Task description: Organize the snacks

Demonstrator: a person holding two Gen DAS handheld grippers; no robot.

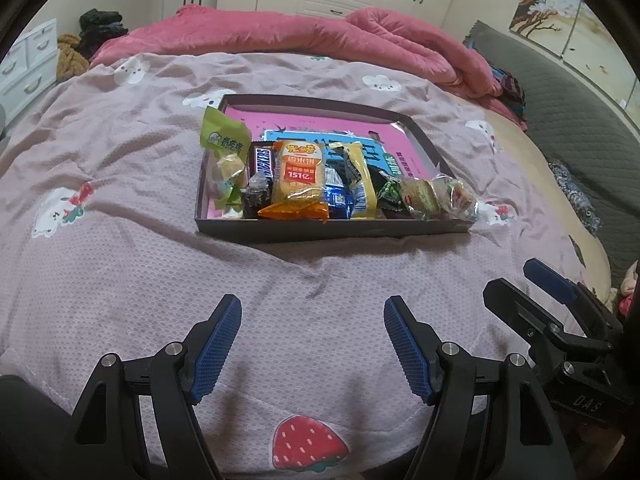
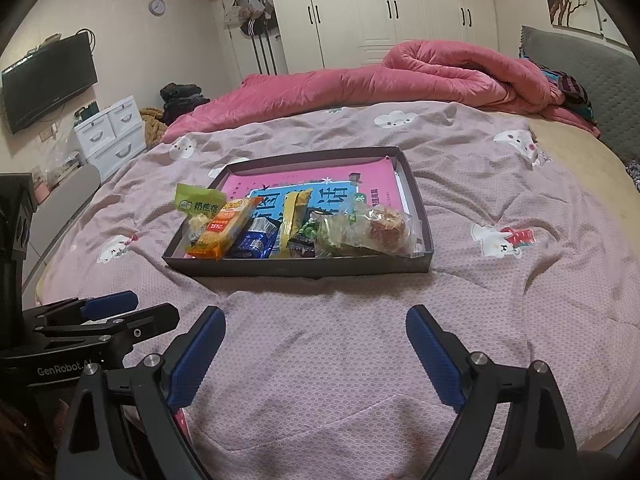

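1. Left wrist view: the left gripper [image 1: 312, 344] hangs low over the pink patterned bedspread [image 1: 120, 272], jaws spread wide and nothing between the blue pads. Ahead sits the dark shallow box [image 1: 320, 234], well apart from the fingers. The snacks are packed along its near wall: a green packet [image 1: 224, 138] at the left corner, a Snickers bar [image 1: 262, 162], an orange rice-cracker pack [image 1: 300, 178], a yellow bar [image 1: 360, 178] and clear-wrapped pastries [image 1: 436, 196] at the right (one wrapper pokes over the corner). The right gripper [image 1: 532, 284] peeks in from the right edge.

2. Right wrist view: the right gripper [image 2: 316, 344] is also released, fingers wide apart above the bedspread [image 2: 480, 320], holding nothing. The box [image 2: 300, 266] lies ahead, slightly left, with the same snacks in the near half: green packet [image 2: 192, 202], orange pack [image 2: 224, 232], yellow bar [image 2: 294, 216], pastries [image 2: 368, 232]. A rolled pink quilt [image 2: 440, 72] lies behind.
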